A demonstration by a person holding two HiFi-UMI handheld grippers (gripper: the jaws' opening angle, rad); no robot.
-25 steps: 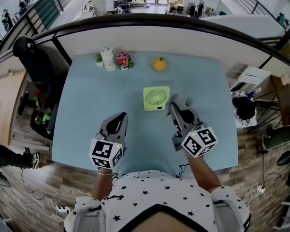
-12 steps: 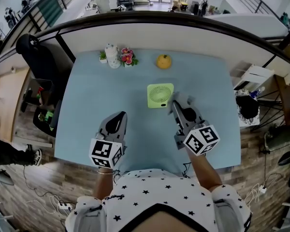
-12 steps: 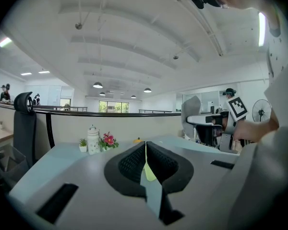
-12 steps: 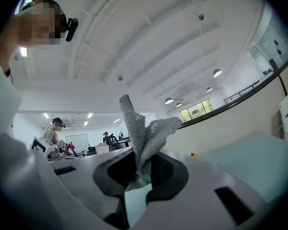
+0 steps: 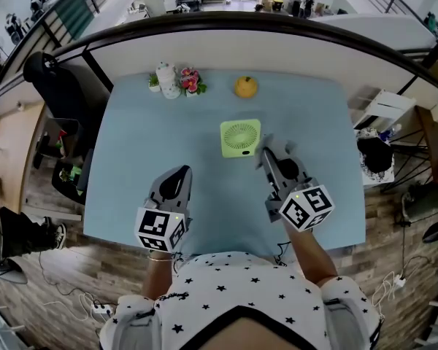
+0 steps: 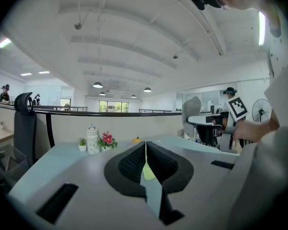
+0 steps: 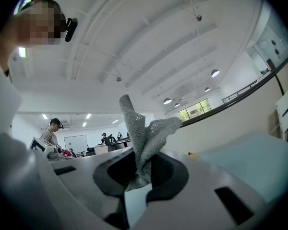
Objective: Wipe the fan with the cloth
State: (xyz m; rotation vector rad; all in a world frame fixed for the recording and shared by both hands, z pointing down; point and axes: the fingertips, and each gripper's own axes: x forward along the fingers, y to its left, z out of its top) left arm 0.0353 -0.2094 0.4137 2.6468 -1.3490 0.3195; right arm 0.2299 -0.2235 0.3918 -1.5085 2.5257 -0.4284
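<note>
Blue table (image 5: 131, 152), fan (image 5: 241, 138) just beyond the right gripper (image 5: 266, 152), cloth (image 7: 143, 135) between its jaws.

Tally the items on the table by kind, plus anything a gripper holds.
fan: 1
yellow fruit-shaped item: 1
white jar: 1
small potted plant: 1
pink flower bunch: 1
grey cloth, held in the right gripper: 1
Total: 6

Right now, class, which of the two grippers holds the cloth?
The right gripper: its jaws are shut on the grey cloth, which sticks up between them. The left gripper has its jaws shut together on nothing.
</note>
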